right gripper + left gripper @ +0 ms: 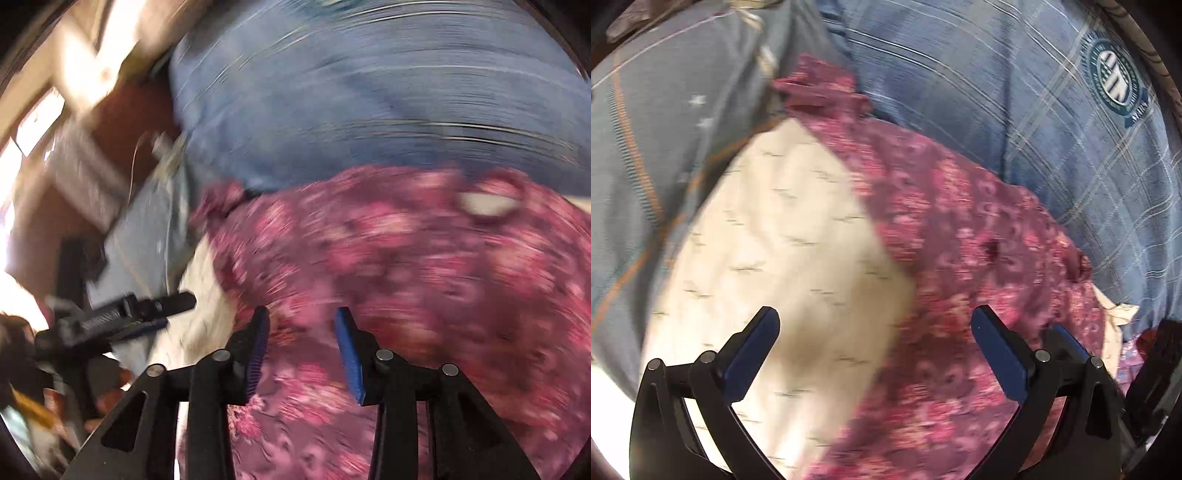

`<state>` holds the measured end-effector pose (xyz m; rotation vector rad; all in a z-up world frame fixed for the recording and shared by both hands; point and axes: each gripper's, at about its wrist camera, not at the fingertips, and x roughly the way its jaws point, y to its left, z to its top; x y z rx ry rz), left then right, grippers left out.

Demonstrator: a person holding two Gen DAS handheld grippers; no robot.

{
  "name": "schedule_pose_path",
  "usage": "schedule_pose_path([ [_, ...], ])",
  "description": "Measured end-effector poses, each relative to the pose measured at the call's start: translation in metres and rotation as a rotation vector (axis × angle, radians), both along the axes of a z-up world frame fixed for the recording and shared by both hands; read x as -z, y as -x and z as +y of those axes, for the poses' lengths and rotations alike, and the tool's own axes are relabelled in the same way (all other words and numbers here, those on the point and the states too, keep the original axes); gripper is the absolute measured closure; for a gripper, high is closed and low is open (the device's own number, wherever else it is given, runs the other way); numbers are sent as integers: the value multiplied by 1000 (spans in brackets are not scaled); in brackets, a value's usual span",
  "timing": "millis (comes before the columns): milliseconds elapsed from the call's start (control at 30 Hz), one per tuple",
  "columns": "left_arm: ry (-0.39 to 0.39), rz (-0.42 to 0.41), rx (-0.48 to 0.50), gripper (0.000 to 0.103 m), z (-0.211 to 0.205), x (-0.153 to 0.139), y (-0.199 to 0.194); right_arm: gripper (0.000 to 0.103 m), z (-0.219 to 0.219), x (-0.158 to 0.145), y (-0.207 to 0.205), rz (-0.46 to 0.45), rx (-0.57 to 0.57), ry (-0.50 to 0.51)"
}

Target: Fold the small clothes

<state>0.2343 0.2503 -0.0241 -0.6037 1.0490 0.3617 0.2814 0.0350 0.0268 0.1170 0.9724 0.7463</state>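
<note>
Garment (960, 240): floral, lies on blue plaid bedding (979, 103), cream inside (775, 240) turned up, fold seemingly partly made. Left gripper (875, 332) fingers spread wide, empty, above it.
Right wrist view: right gripper (300, 332) fingers parted, nothing between; garment below, blurred. Further folds probably remain.

garments, pink floral (960, 258): one, with a cream printed lining (775, 251) turned out, also in the right wrist view (406, 258). 
blue plaid bedcovers (979, 92): one, bearing one round badge (1113, 77). 
hand-held grippers: two, the left hand-held gripper (875, 325) and the right hand-held gripper (301, 314), two blue-padded fingers (753, 354) each.
</note>
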Motion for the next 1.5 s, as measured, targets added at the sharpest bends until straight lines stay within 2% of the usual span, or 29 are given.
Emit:
schedule_pose_path([
  [67, -8, 1, -23, 0, 7, 3, 15, 57, 34, 11, 6, -64, -21, 109],
  [100, -4, 1, -35, 0, 13, 5, 23, 56, 50, 19, 7, -118, -8, 203],
  [200, 23, -8, -55, 0, 25, 7, 41, 57, 78, 42, 0, -195, 40, 411],
  [233, 28, -12, -56, 0, 27, 7, 45, 74, 80, 48, -3, -195, 53, 445],
  [267, 31, -20, -59, 0, 28, 6, 49, 90, 80, 50, -5, -205, 66, 458],
  [300, 32, -26, -63, 0, 31, 4, 54, 96, 79, 48, -6, -220, 73, 455],
  [400, 27, -54, -82, 0, 36, -1, 61, 97, 63, 20, 12, -196, 79, 261],
  [433, 26, -57, -93, 0, 36, -1, 61, 95, 62, 12, 24, -183, 40, 198],
  [467, 33, -56, -99, 0, 36, -1, 60, 87, 66, 12, 33, -176, -3, 195],
  [500, 49, -49, -99, 0, 34, 0, 58, 80, 75, 17, 43, -153, -63, 251],
  [533, 77, -45, -87, 0, 30, 2, 55, 70, 81, 26, 50, -128, -105, 301],
  [600, 99, -43, -51, 0, 20, 3, 51, 70, 80, 34, 62, -117, -134, 329],
  [667, 73, -33, -11, 0, 6, 1, 42, 69, 55, 26, 68, -107, -111, 263],
  [700, 62, -26, 13, 0, -5, 0, 33, 65, 39, 17, 66, -93, -78, 210],
  [733, 63, -26, 31, 0, -14, -1, 27, 53, 16, 10, 59, -74, -29, 155],
  [767, 66, -28, 52, 0, -24, -1, 21, 46, -11, 5, 48, -60, 40, 116],
  [867, 31, -31, 134, 0, -62, 0, -5, 47, -95, 4, 17, -47, 284, 107],
  [967, -35, 28, 207, 0, -100, 24, -29, 47, -170, 18, -3, -21, 482, 112],
  [1033, -40, 116, 251, 0, -118, 54, -43, 47, -199, 39, -11, 34, 562, 155],
  [1067, -134, 138, 255, 0, -127, 61, -47, 49, -206, 49, -13, 74, 574, 171],
  [1100, -184, 124, 268, 0, -133, 59, -46, 50, -212, 59, -13, 94, 568, 165],
  [1133, -194, 112, 300, 0, -136, 56, -44, 51, -213, 57, -9, 49, 559, 161],
  [1200, -132, 90, 313, 0, -129, 50, -41, 46, -204, 54, -7, 26, 527, 233],
  [1267, -61, 37, 284, 0, -105, 33, -38, 27, -192, 56, -6, -8, 496, 266],
  [1300, -48, 7, 252, 0, -90, 22, -38, 24, -188, 57, -4, -24, 488, 273],
  [1367, -54, -32, 172, 0, -46, -7, -45, 18, -181, 60, 1, -65, 491, 301],
  [1467, -102, -36, 68, 0, 11, -38, -65, 15, -168, 63, 4, -101, 506, 321],
  [1500, -129, -14, 40, 0, 31, -47, -77, 15, -168, 63, 5, -107, 508, 322],
])
